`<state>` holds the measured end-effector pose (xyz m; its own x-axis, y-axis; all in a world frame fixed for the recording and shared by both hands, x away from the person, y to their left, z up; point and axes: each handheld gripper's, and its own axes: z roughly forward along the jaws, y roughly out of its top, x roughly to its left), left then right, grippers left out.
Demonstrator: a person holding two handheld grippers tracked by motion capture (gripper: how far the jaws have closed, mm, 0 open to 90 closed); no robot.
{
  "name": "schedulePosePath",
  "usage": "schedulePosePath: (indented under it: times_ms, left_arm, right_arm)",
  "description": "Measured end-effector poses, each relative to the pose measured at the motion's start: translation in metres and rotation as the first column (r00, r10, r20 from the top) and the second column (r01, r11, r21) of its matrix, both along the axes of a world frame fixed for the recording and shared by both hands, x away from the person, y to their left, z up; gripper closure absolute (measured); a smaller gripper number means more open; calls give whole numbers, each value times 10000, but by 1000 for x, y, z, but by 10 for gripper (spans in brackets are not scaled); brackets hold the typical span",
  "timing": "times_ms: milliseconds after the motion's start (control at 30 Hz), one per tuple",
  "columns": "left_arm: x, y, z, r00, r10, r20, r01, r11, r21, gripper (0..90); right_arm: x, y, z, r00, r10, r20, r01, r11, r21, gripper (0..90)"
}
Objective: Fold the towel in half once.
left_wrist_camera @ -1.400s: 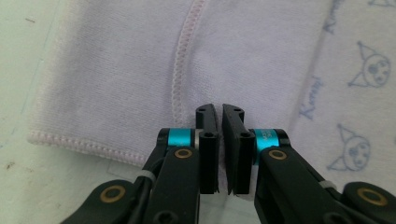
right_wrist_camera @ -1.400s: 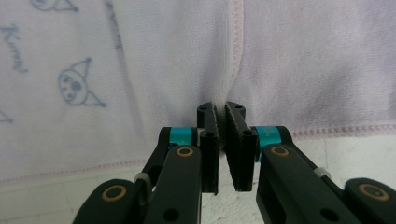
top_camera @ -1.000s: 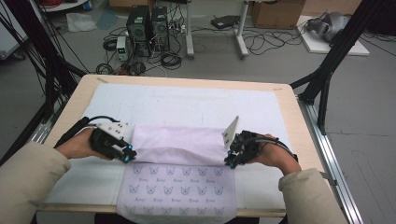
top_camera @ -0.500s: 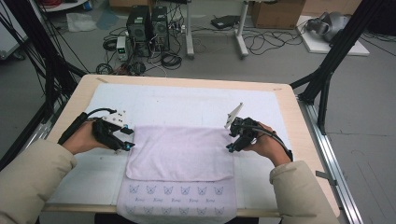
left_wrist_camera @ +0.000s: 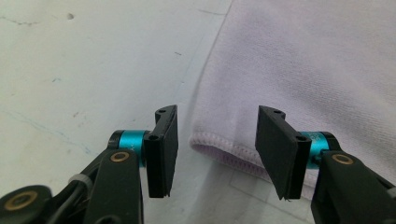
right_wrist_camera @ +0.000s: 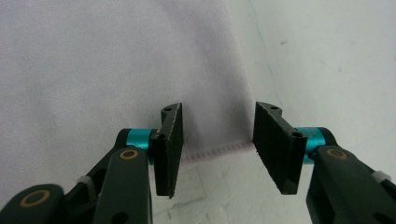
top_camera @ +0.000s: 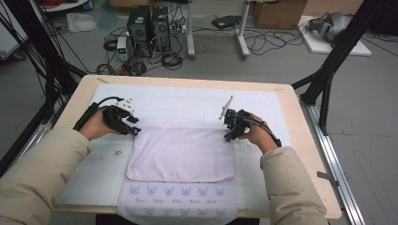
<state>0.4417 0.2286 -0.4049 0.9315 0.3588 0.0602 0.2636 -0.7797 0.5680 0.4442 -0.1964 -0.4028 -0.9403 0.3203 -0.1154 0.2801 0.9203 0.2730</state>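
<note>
1. I see the desk point(top_camera: 309, 154) covered by a white mat point(top_camera: 187, 103); bare wood shows as a narrow rim along its far edge at 12 o'clock and a wider strip down its right side at 3 o'clock.
2. The far half of the mat, toward 12 o'clock, lies bare, so I have open room there; the strips at 9 and 3 o'clock beside the cloth are bare too.
3. The pale lilac towel point(top_camera: 183, 154) lies flat at the middle of the desk, folded over, its printed hem point(top_camera: 178, 192) reaching the near desk edge at 6 o'clock and hanging a little past it.
4. My left hand-held gripper point(top_camera: 133, 131) sits at the towel's far left corner, about 10 o'clock from the towel's middle. In the left gripper view point(left_wrist_camera: 212, 149) its jaws stand apart, having just been closing, with the stitched corner point(left_wrist_camera: 219, 151) between them and no pad pressing on it.
5. My right hand-held gripper point(top_camera: 228, 136) sits at the far right corner, about 2 o'clock. In the right gripper view point(right_wrist_camera: 217, 149) its jaws are apart too, having just been closing, straddling the stitched edge point(right_wrist_camera: 215, 150) without gripping it.
6. The two hand-held grippers are well apart, the towel's far edge running between them.
</note>
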Motion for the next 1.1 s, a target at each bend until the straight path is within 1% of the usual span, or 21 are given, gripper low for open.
schedulePosePath:
  times_ms: [100, 200, 233, 267, 300, 333, 433, 500, 533, 567, 633, 667, 700, 733, 767, 833, 900, 933, 1000, 1033, 1100]
  left_arm:
    - [4, -4, -5, 9998, -66, -169, 70, 9996, 270, 514]
    - [5, -10, -12, 9991, -138, -401, 163, 9980, 612, 594]
    - [5, -11, -13, 9989, -221, -422, 244, 9982, 554, 646]
    - [4, -13, -12, 9987, -289, -409, 310, 9981, 526, 693]
    - [3, -15, -11, 9986, -326, -413, 351, 9975, 608, 794]
    - [2, -16, -11, 9989, -331, -337, 354, 9969, 702, 825]
    - [2, -16, -10, 9988, -314, -377, 342, 9966, 752, 835]
    - [2, -17, -10, 9988, -325, -360, 354, 9959, 827, 836]
    - [1, -17, -11, 9989, -294, -354, 321, 9963, 791, 840]
    - [1, -17, -11, 9989, -297, -362, 326, 9962, 806, 842]
    - [1, -17, -10, 9990, -276, -347, 301, 9967, 760, 834]
    - [2, -16, -10, 9990, -277, -349, 304, 9965, 775, 808]
    - [3, -16, -10, 9995, -59, -324, 78, 9983, 578, 715]
    - [4, -16, -10, 9995, 42, -304, -22, 9980, 631, 574]
    - [5, -15, -11, 9994, 169, -313, -148, 9977, 661, 526]
    - [6, -14, -11, 9991, 110, -416, -82, 9978, 659, 531]
    - [8, -13, -13, 9986, 148, -500, -117, 9980, 627, 533]
    - [8, -14, -13, 9975, 15, -704, 21, 9988, 498, 585]
    - [7, -15, -13, 9975, -159, -694, 194, 9986, 498, 664]
    - [6, -16, -12, 9977, -229, -632, 262, 9983, 517, 733]
    - [5, -17, -11, 9987, -160, -489, 191, 9977, 653, 827]
  right_arm:
    - [4, 1, -3, 9999, 10, -149, -9, 10000, 61, 594]
    - [6, -1, -5, 9987, 3, -504, 6, 9998, 180, 706]
    - [6, -1, -5, 9977, 73, -677, -58, 9998, 212, 809]
    - [6, 0, -5, 9965, 192, -814, -176, 9996, 201, 856]
    - [5, 1, -5, 9966, 178, -803, -168, 9998, 131, 864]
    - [4, 1, -4, 9966, 145, -808, -141, 9999, 55, 864]
    - [3, 0, -1, 9978, 223, -628, -216, 9997, 128, 858]
    - [2, -2, 3, 9995, 163, -271, -152, 9992, 382, 746]
    - [2, -4, 4, 9998, 92, -159, -86, 9991, 419, 736]
    - [2, -6, 4, 9997, -33, -226, 44, 9987, 512, 683]
    - [3, -7, 1, 9999, 2, -127, 2, 9995, 312, 580]
    - [4, -8, -1, 9999, -96, -122, 98, 9998, 190, 578]
    - [5, -9, -2, 9998, -98, -164, 102, 9997, 241, 564]
    - [6, -9, -2, 9999, -144, -54, 145, 9995, 288, 542]
    - [7, -9, -2, 9998, -199, -14, 200, 9992, 343, 542]
    - [9, -9, -3, 9995, -262, -176, 271, 9984, 503, 545]
    - [13, -9, -6, 9995, -206, -221, 212, 9994, 261, 540]
    - [15, -9, -6, 9989, -308, -356, 323, 9986, 410, 589]
    - [17, -10, -7, 9962, -168, -852, 227, 9973, 692, 760]
    - [17, -10, -5, 9967, -179, -797, 231, 9976, 650, 834]
    - [17, -8, -6, 9968, -201, -778, 245, 9981, 564, 851]
